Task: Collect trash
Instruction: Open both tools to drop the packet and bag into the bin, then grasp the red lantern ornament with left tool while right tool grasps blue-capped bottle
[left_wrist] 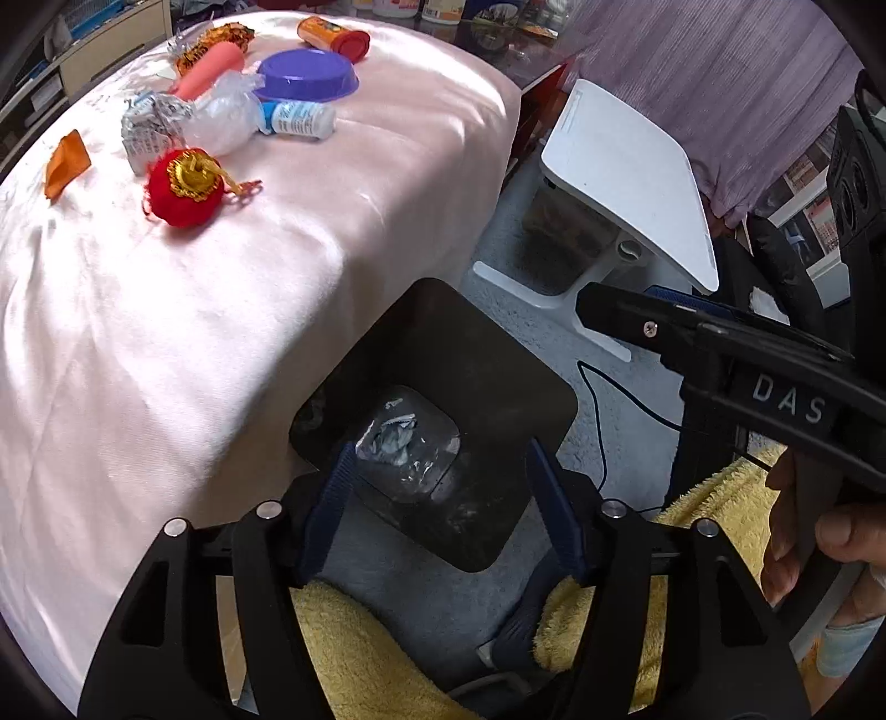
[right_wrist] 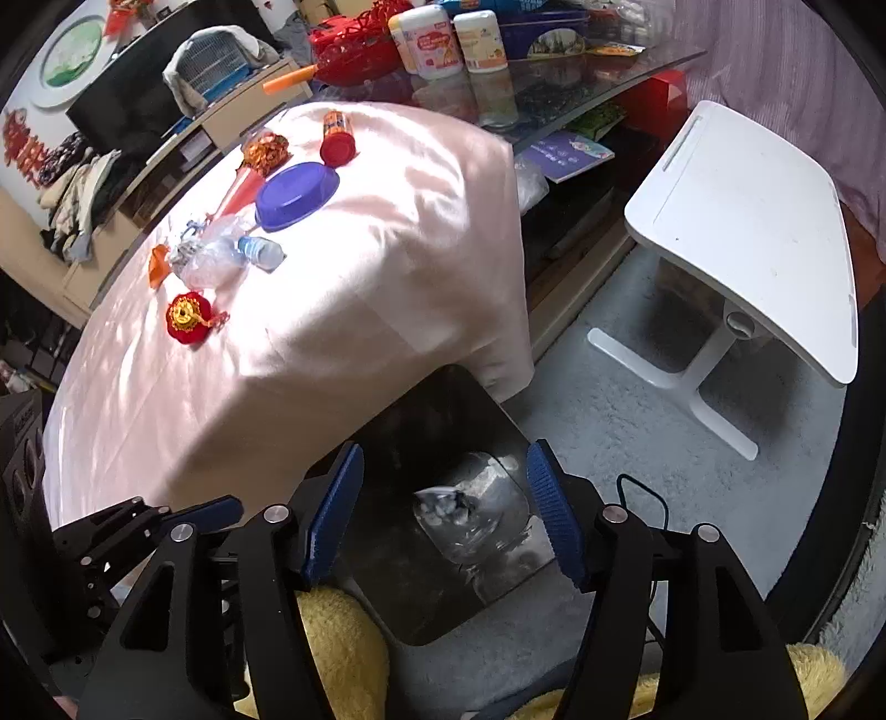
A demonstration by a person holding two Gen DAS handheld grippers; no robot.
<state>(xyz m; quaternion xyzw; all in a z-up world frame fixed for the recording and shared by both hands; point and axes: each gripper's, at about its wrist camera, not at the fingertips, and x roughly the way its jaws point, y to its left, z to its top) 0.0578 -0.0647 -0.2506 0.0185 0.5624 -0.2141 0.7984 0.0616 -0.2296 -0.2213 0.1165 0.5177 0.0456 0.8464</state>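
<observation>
A black bin (left_wrist: 487,354) stands on the floor beside the pink-covered table (left_wrist: 221,310); crumpled silvery wrappers (left_wrist: 396,437) lie at its bottom. My left gripper (left_wrist: 437,471) hangs open and empty above the bin. My right gripper (right_wrist: 446,498) is also open and empty above the same bin (right_wrist: 432,421); its arm shows in the left wrist view (left_wrist: 720,343). On the table lie a crumpled foil wrapper (left_wrist: 147,130), a clear plastic bag (left_wrist: 224,113), a small white bottle (left_wrist: 299,119), an orange scrap (left_wrist: 66,163) and a red ornament (left_wrist: 185,185).
A purple bowl (left_wrist: 307,75), an orange tube with red cap (left_wrist: 335,36), a pink roll (left_wrist: 207,75) and gold foil (left_wrist: 213,39) sit farther back. A white side table (right_wrist: 753,232) stands right of the bin. A black cable (left_wrist: 609,410) runs over the carpet. Yellow fleece (left_wrist: 354,648) lies below.
</observation>
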